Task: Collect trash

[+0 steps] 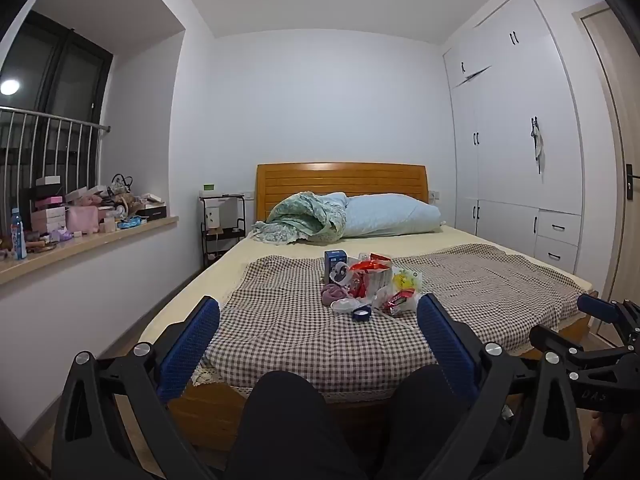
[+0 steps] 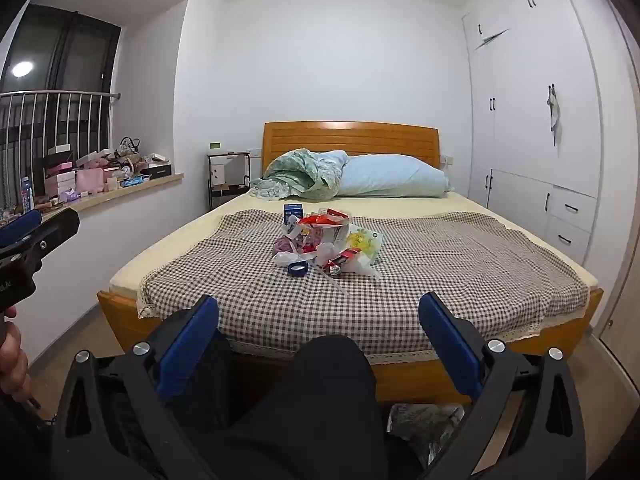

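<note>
Left view: your left gripper is spread wide, empty, above your knees; trash sits mid-bed on the checkered cloth (well ahead). Right view: right gripper also wide, empty; trash same spot.

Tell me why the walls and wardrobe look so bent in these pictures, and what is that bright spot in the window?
Left wrist view: a fisheye lens bows the wardrobe and window edges outward and darkens the corners; the bright spot looks like a lamp mirrored in dark glass. Right wrist view: same bending, same spot, glare on the headboard; the trash pile stays fairly sharp.
</note>
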A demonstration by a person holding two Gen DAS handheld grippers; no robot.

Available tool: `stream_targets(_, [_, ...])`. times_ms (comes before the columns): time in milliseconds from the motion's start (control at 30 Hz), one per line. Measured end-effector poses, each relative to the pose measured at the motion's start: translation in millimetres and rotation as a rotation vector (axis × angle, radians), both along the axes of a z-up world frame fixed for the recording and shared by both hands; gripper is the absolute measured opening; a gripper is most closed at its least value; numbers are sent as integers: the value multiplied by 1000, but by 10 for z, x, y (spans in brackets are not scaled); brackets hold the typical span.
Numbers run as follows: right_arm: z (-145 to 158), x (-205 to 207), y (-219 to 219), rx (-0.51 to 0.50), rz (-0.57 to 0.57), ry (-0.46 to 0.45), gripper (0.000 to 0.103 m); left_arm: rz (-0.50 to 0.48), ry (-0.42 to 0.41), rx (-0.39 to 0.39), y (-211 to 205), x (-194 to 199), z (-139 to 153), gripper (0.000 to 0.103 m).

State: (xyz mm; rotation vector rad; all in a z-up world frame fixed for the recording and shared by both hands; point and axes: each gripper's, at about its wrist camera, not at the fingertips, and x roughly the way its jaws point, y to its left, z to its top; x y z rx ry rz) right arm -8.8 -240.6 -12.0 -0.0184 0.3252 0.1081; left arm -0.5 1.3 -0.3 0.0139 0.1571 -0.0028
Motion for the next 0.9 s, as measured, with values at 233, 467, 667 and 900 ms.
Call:
stream_targets(233, [-9,39,-2,-5,2,4,97,-1,15,15,-52,59,38,96])
stream_targets(467, [1,-8,0,-3,-7,-21,97,-3,-1,24,-48,-2,-24,96])
stream_targets(667, [-3,-15,5,-2,-7,-24,97,-1,-4,26,-58,-28,6,96])
stream_targets(900, [8,-12,4,0,-8,-23,97,0,-4,27,-71,-30,30,96])
